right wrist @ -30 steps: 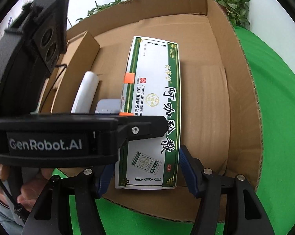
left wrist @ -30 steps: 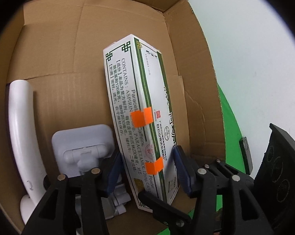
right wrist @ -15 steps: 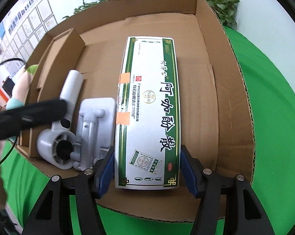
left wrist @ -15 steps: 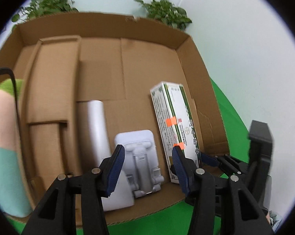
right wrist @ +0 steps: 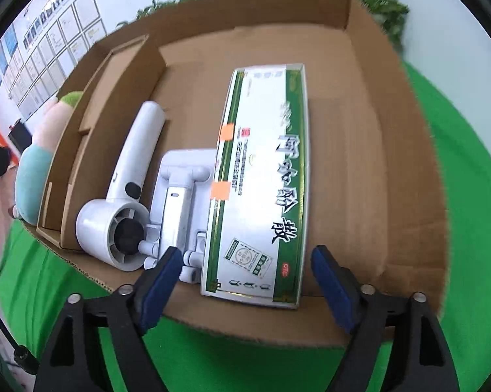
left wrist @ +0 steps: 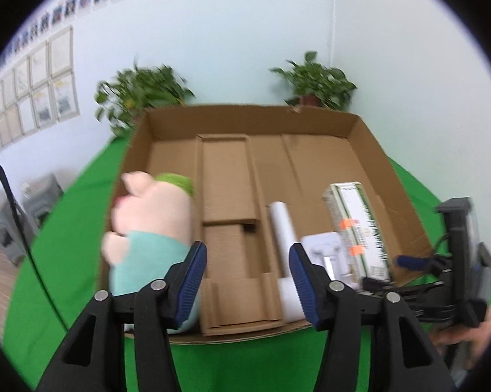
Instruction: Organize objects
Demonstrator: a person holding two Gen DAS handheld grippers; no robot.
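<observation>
Both my left hand-held gripper (left wrist: 247,272) and right hand-held gripper (right wrist: 247,277) hang spread and empty over the shallow brown cardboard tray (right wrist: 402,170), where the long green-and-white medicine carton (right wrist: 265,189) lies beside the white plastic hairdryer (right wrist: 128,189)

Office or lab staging room: green cloth (left wrist: 66,228) covering the table, framed sheets (left wrist: 39,98) hanging in rows on the pale wall at ten o'clock, potted plants (left wrist: 314,81) sitting at twelve behind the cardboard box (left wrist: 245,121).
</observation>
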